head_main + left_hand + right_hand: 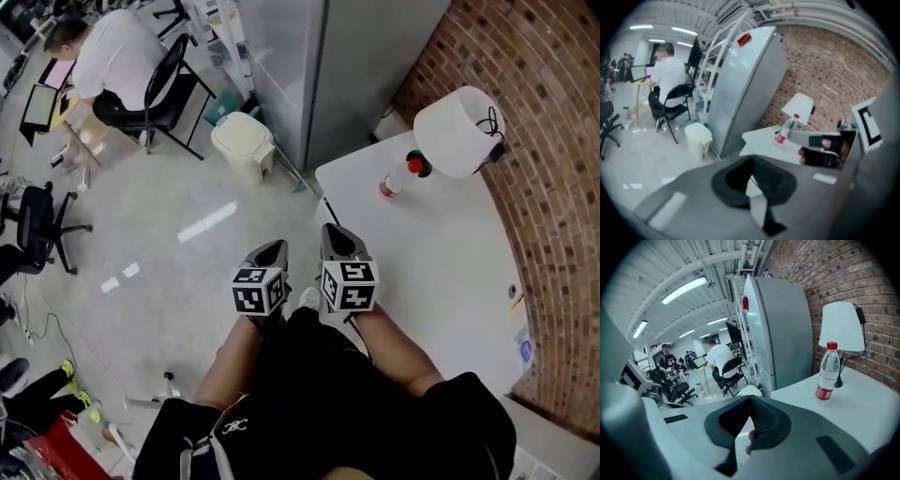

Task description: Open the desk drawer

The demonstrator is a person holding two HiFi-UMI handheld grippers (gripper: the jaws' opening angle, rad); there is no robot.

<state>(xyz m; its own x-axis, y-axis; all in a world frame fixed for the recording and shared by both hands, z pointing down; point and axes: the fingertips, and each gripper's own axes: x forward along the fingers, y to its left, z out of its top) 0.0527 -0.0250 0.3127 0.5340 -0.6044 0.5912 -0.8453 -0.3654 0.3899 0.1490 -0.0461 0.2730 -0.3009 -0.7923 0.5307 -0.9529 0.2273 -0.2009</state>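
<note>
No drawer shows in any view. The white desk (441, 272) lies at the right against a brick wall, and only its top and near-left corner are visible. I hold both grippers side by side over that corner, pointing forward and down. In the head view the left gripper (271, 249) is above the floor just left of the desk edge, and the right gripper (337, 234) is over the desk corner. Seen from its own camera, the left gripper (751, 159) has its jaws together with nothing between them. The right gripper (751, 398) also has its tips touching and holds nothing.
A white lamp (457, 131) and a red-capped water bottle (398, 178) stand at the desk's far end. A tall grey refrigerator (309, 66) and a white bin (244, 141) are beyond the desk. A seated person (108, 56) works at the far left, near black chairs (37, 230).
</note>
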